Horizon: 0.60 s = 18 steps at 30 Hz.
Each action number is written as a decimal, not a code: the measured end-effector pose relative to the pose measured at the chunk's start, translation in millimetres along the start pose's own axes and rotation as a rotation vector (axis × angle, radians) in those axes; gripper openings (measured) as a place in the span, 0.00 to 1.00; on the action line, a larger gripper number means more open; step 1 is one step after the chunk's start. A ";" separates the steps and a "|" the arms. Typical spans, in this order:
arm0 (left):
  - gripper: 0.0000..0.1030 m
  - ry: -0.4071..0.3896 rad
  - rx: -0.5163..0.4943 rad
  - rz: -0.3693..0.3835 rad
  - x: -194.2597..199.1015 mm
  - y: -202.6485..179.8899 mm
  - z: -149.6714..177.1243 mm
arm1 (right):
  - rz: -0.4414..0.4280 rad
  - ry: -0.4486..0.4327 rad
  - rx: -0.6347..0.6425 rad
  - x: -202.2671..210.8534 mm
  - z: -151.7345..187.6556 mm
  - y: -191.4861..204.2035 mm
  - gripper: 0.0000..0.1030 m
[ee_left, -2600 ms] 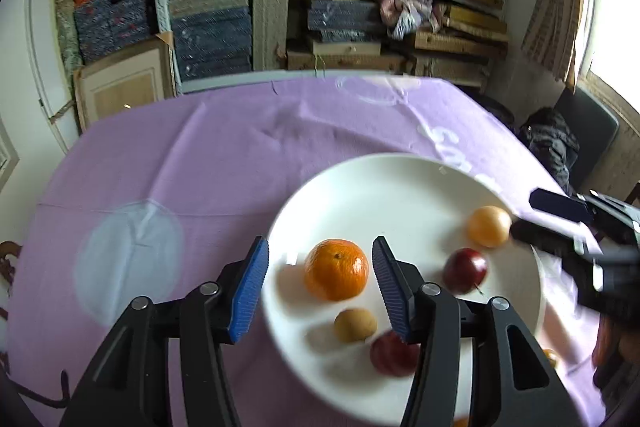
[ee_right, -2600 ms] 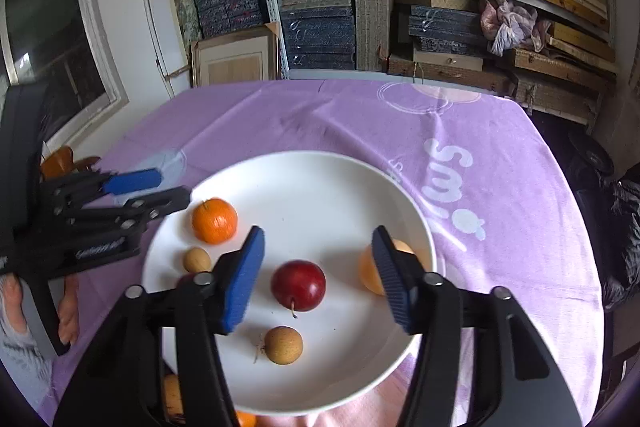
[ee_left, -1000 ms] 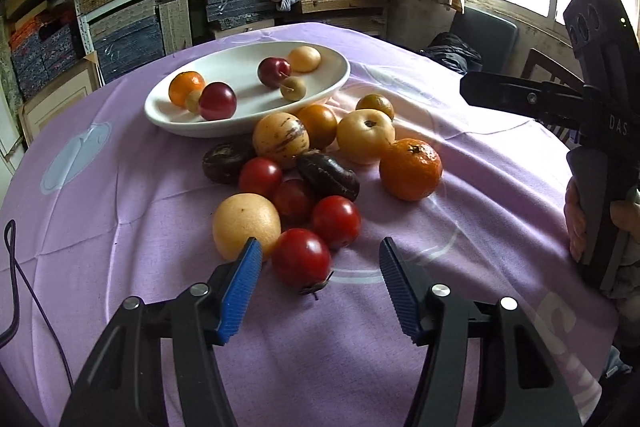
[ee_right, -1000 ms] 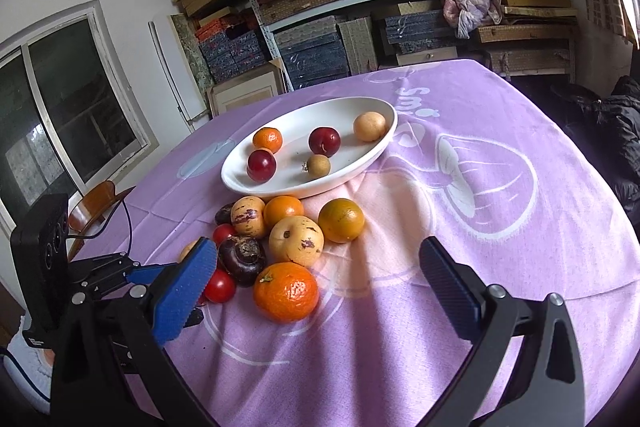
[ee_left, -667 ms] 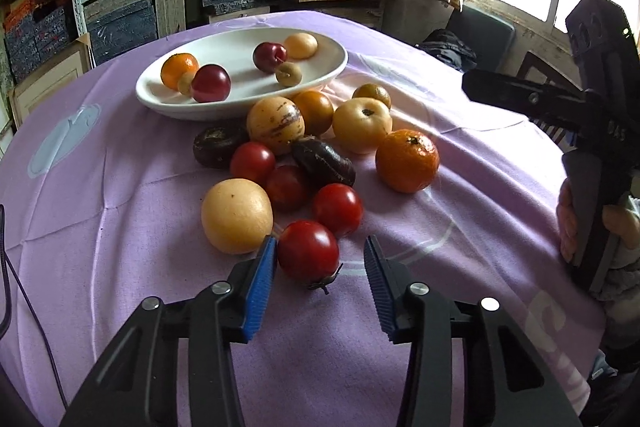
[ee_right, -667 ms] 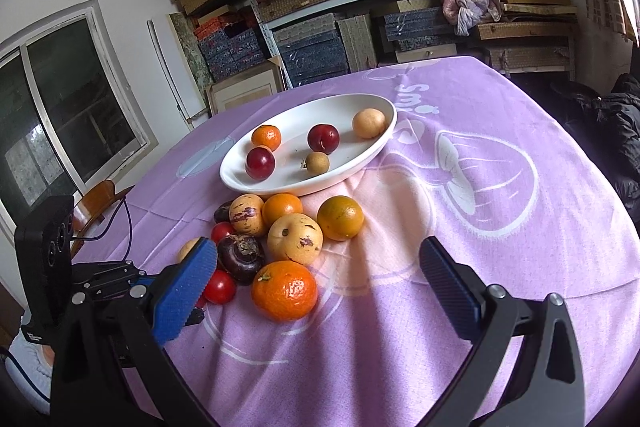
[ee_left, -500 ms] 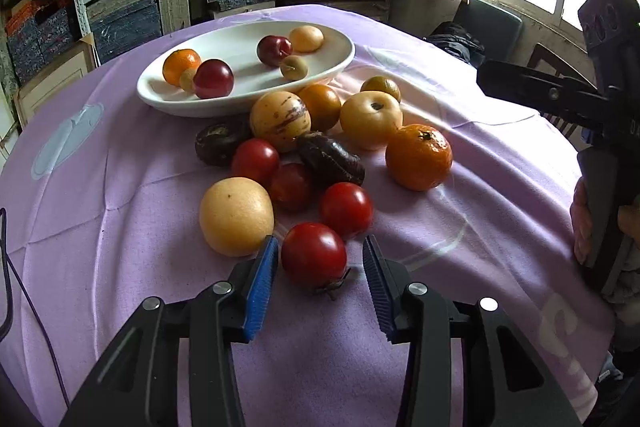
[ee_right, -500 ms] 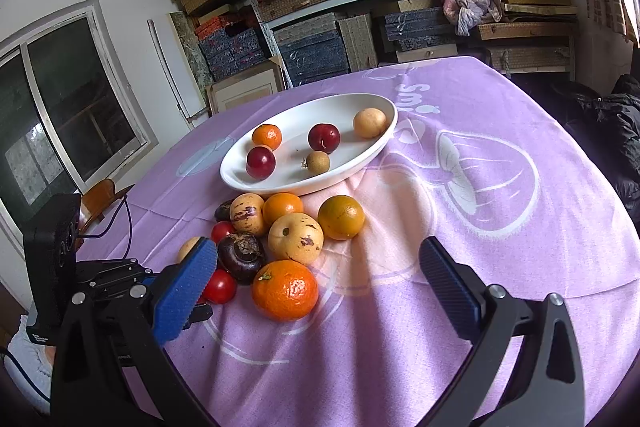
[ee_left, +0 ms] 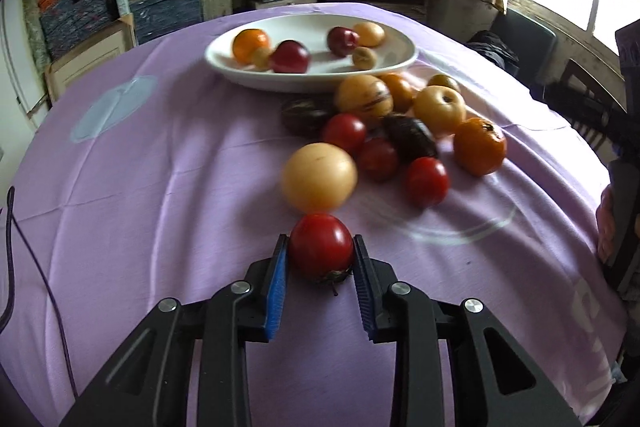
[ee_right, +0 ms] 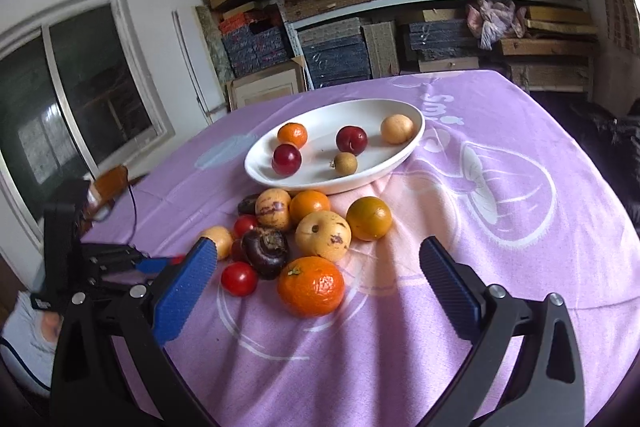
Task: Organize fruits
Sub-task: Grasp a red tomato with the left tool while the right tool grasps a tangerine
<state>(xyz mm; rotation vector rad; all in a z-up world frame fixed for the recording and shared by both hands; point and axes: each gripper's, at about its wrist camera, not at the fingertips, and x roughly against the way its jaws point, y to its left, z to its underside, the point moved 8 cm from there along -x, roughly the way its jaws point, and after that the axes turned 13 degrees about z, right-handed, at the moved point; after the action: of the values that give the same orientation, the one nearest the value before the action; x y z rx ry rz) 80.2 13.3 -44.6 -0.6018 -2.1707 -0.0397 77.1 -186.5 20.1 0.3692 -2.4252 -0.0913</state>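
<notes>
Since half a second ago the left tool (ee_left: 320, 251) has closed its blue pads from either side of the red tomato (ee_left: 321, 245) until both press against it, and the tomato now sits clamped between them, seemingly just lifted off the purple cloth, though I cannot tell for sure. Its dried stem points down and toward the camera.

On the left side of the counter (ee_left: 160, 167) the cloth is bare, so that side offers the freest path for carrying the tomato. Straight ahead and just beyond the grip lies a pale yellow fruit (ee_left: 319, 175), very near the tomato; I judge the lift should go straight up before any forward travel, so the pads do not nudge it into the pile. A tomato is soft, so the squeeze should be only firm enough to hold, and the set-down slow.

Further on, the white plate (ee_left: 280, 83) already holds five small fruits; the open patch in its middle looks like the best landing spot, reached by passing over the heap rather than through it.

To the right, a large orange (ee_right: 311, 286) lies in front of the right tool (ee_right: 318, 277), whose pads stand wide apart, holding nothing and well clear of the left tool's route.
</notes>
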 end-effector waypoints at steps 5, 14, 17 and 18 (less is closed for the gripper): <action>0.31 0.005 -0.006 -0.012 -0.4 -0.5 0.0 | 0.023 0.092 0.061 -16.0 12.2 9.2 0.96; 0.34 0.008 -0.006 -0.024 -1.6 -1.9 0.5 | 0.072 0.192 0.097 -37.8 24.4 11.2 0.58; 0.38 0.007 0.005 -0.030 -1.5 0.1 1.0 | 0.075 0.218 0.119 -44.5 27.3 14.6 0.58; 0.40 0.008 0.007 -0.032 -1.9 0.4 0.5 | 0.081 0.225 0.128 -46.6 28.5 15.9 0.58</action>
<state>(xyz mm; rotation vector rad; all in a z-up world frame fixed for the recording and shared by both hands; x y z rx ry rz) 80.9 12.9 -46.4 -0.5628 -2.1719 -0.0517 89.3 -158.7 -28.0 0.3201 -2.2248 0.1354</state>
